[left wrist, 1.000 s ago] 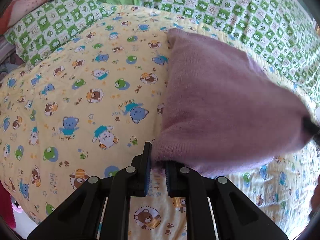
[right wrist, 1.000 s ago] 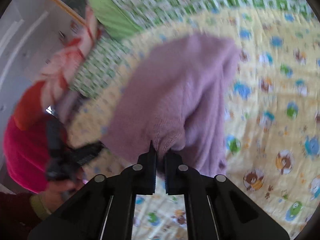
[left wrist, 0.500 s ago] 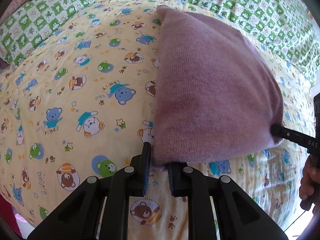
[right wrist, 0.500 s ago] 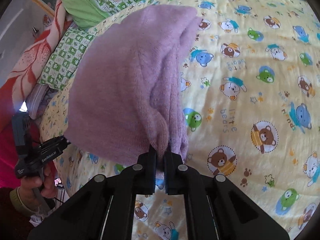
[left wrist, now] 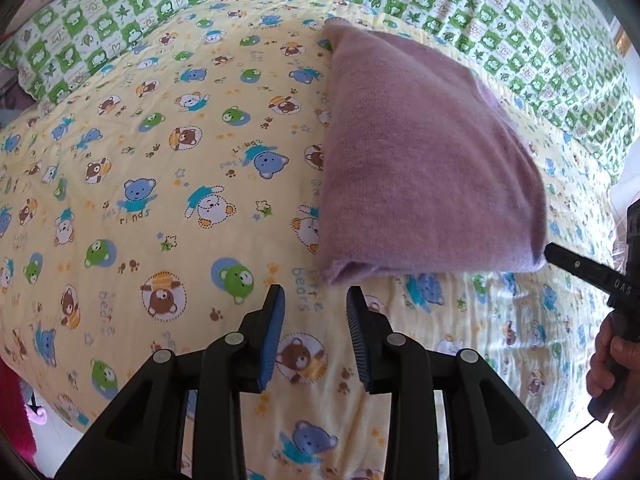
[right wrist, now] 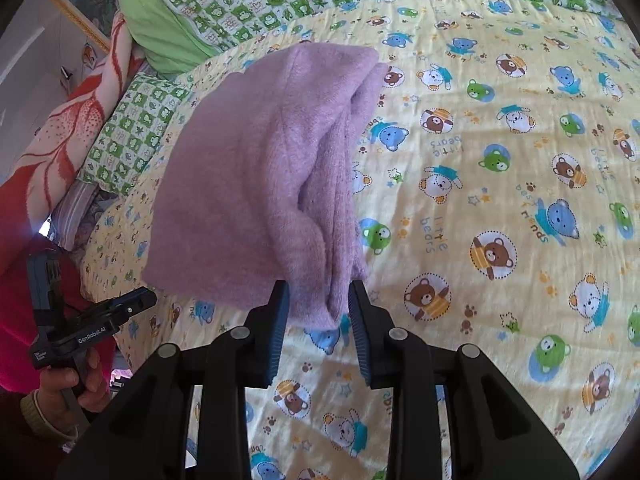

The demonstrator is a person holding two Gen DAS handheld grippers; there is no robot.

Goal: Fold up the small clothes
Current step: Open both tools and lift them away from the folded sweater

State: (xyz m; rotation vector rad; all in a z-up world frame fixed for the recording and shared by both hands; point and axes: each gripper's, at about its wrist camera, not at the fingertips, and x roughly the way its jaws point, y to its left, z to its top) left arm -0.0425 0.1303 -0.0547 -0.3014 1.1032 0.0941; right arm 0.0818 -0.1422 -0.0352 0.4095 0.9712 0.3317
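Bed: my yellow bear-print cover spreads across nearly the whole view, and everything else lies on it.
Bedding behind: a green-and-white checked quilt runs along the far edge; in my right view a plain green pillow and a red floral blanket are stacked at the far left.
Sweater: the folded purple sweater lies flat on the cover, with its layered edges showing on the right side in my right view.
Left tool: my left tool hangs just short of the sweater's near corner. Its jaws have just been opening and now stand partly apart, with nothing between the blue pads, only the cover below.
Right tool: my right tool sits at the sweater's other near corner. Its jaws have just been opening too; the corner of the knit is between them, but the pads no longer pinch it, and the cloth rests on the bed.
Hands: my left hand shows in the right view, wrapped around its tool's handle; my right hand shows at the edge of the left view, likewise gripping.
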